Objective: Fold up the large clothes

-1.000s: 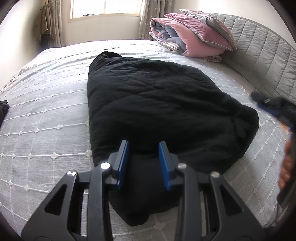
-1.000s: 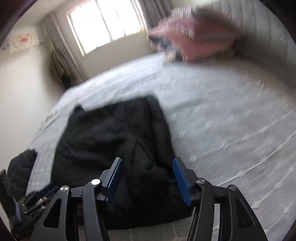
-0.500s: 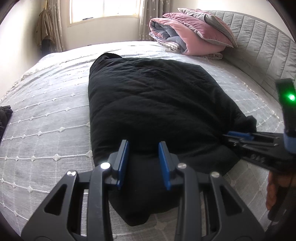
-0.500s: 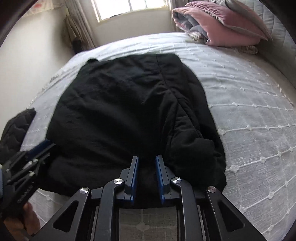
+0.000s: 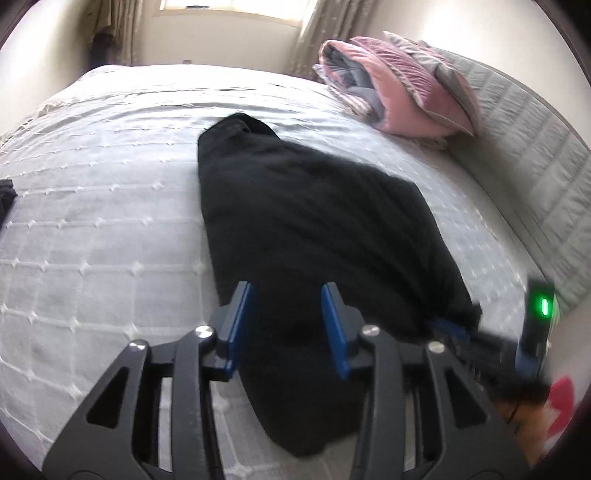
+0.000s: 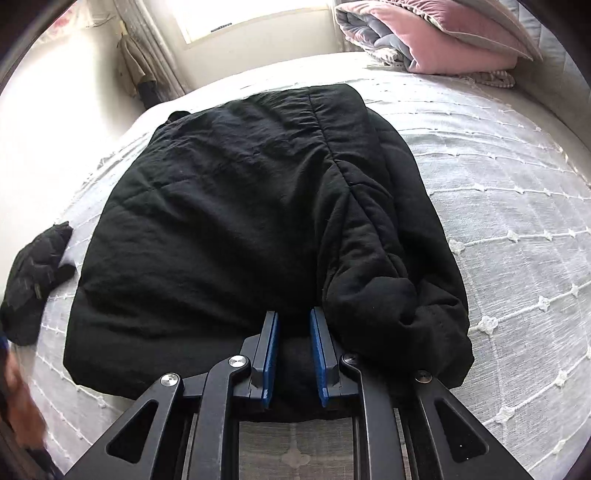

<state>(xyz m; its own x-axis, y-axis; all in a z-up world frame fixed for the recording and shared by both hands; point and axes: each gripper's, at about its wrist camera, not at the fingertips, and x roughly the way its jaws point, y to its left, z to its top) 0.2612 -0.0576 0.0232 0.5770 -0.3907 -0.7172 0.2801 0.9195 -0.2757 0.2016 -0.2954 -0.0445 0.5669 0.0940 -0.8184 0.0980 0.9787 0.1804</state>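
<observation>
Black padded jacket (image 6: 236,229) lies spread on the grey-white bedspread (image 6: 517,206), partly folded: one sleeve (image 6: 388,258) is laid lengthwise over its right side, cuff bunched at the near hem. From the left wrist view the same jacket (image 5: 317,229) runs away from the camera toward the window (image 5: 229,5).

Right gripper (image 6: 293,350): blue pads drawn close together, a narrow gap between them filled with dark cloth at the near hem of the jacket, just left of the sleeve cuff. The jaws appear pinched on that hem edge. In the left view this gripper (image 5: 448,326) shows at the jacket's near right corner, blurred, a green indicator light (image 5: 545,306) behind it.

Left gripper (image 5: 286,325): jaws spread wide, pads standing on either side of the jacket's near end; whether they touch the cloth cannot be told. Nothing is held between them.

Other items: folded pink and grey quilts (image 5: 399,99) stacked near the padded headboard (image 5: 546,162); a small dark garment (image 6: 35,273) on the bedspread beside the jacket's left edge.
</observation>
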